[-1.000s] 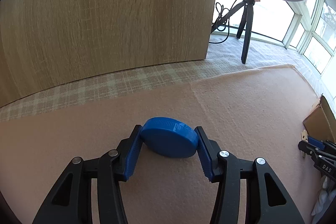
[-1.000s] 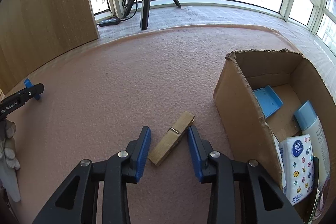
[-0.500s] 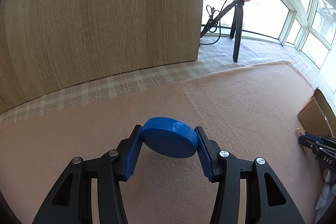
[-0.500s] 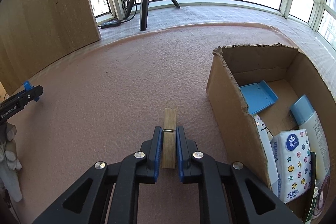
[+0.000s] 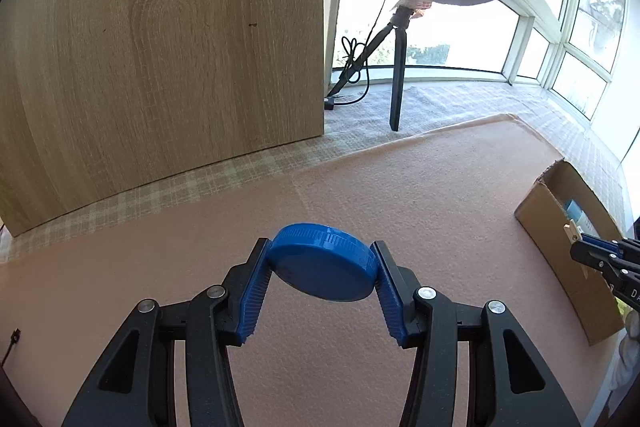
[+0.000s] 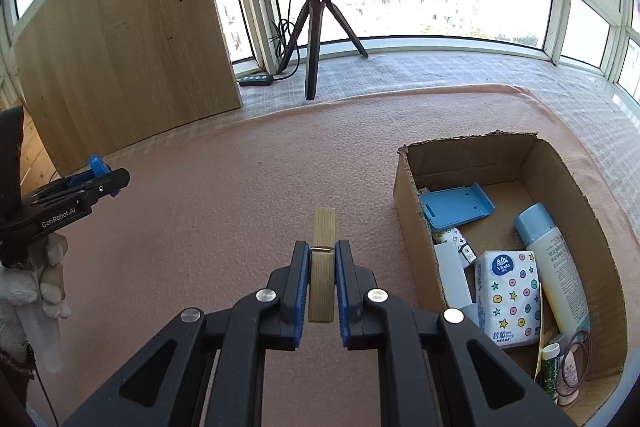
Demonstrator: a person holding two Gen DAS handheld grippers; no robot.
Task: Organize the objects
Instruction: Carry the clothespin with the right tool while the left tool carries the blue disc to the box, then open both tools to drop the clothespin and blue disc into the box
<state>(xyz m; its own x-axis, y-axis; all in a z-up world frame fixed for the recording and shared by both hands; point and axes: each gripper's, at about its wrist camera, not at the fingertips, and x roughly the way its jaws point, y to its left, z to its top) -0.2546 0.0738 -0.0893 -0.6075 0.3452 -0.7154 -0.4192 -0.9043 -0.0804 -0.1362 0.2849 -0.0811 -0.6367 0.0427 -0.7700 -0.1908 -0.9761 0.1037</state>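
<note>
The right gripper (image 6: 322, 269) was closed on a wooden clothespin (image 6: 322, 259), its blue pads pressing the two flat sides just behind the metal spring, with the tip of the pin projecting forward. The pin appeared to be raised clear of the pink mat (image 6: 224, 211). The left gripper (image 5: 322, 273) was closed on a blue round lid (image 5: 323, 261), gripped edge to edge across its ribbed rim and tilted, also apparently held above the mat.

The step in hand was judged to be the transfer of both items to the cardboard box (image 6: 404, 211), which stood to the right of the clothespin. For a clean deposit, the pin should pass above the torn near wall before the jaws are released, and it should be let go low over a bare part of the floor. The lid, held only at its rim, could pivot or slip; a level carry and steady pressure were advisable. The two grippers should approach the box in turn, since the opening was narrow.

The box already held, nearest the camera, a small green-capped bottle (image 6: 551, 367) and a pink round item (image 6: 570, 367). Beyond these lay a star-printed tissue pack (image 6: 510, 297), a white flat item (image 6: 454, 277) and a pale bottle with a light blue cap (image 6: 554, 259). A blue plastic stand (image 6: 456, 205) lay farthest in. The far right floor remained uncovered.
</note>
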